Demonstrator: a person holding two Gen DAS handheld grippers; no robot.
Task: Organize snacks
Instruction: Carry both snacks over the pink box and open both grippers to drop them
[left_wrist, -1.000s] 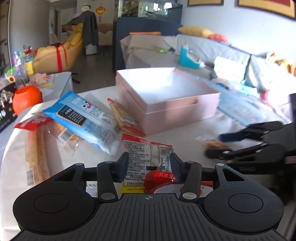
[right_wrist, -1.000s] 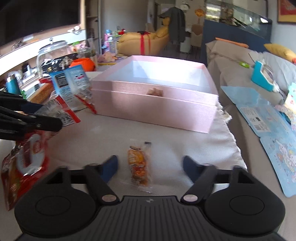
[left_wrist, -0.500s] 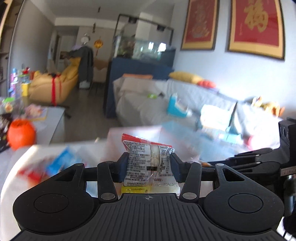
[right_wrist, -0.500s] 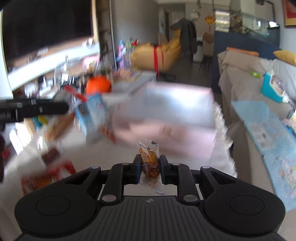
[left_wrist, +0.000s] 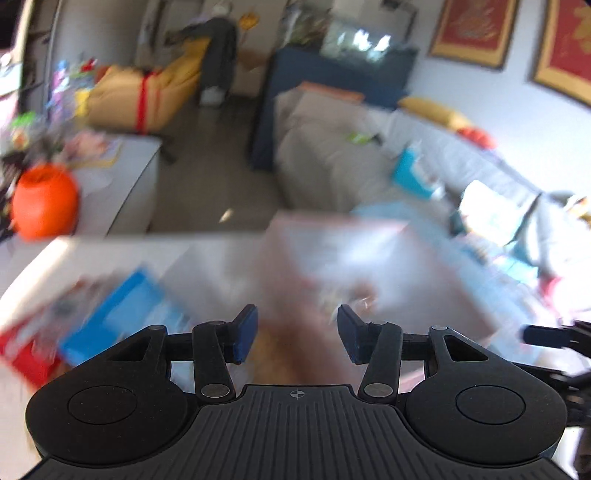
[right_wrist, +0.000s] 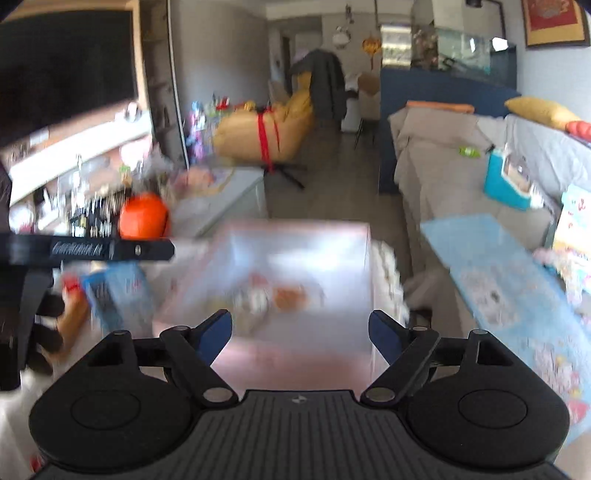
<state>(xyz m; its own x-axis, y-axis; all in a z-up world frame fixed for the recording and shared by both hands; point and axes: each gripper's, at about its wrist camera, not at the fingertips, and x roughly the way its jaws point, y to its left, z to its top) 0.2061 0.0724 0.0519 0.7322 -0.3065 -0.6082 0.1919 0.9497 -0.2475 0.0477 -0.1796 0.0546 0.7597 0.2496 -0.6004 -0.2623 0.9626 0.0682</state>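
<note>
Everything's smeared with motion blur, so take the small stuff with a grain of salt.

Biggest thing is the grey sofa (right_wrist: 461, 177) along the right. In front of it is the table (left_wrist: 110, 258) with a white cloth over it.

The pink box (right_wrist: 295, 354) sits open toward the table's far right corner. Its right wall runs just inside the fringed right edge of the cloth.

The right gripper (right_wrist: 301, 332) hangs over the near wall of the box, pointing down into it. Its jaws have just been opening and now stand wide apart with nothing between them.

The left gripper (left_wrist: 297, 332) is over the box's left side. Its jaws are partway open, and I can't see anything sharp caught between the pads, just blurry pink and brown underneath.

A blue packet (left_wrist: 122, 314) lies on the left part of the table, just beside the box. There's a red wrapper (left_wrist: 22, 350) toward the near left edge.

A round orange pot (left_wrist: 44, 201) sits past the table's far left corner.

Inside the box, on its floor, are two small blurred snacks close together: a whitish packet (right_wrist: 255, 291) with some red on it, and an orange snack (right_wrist: 291, 297) on its right.
</note>
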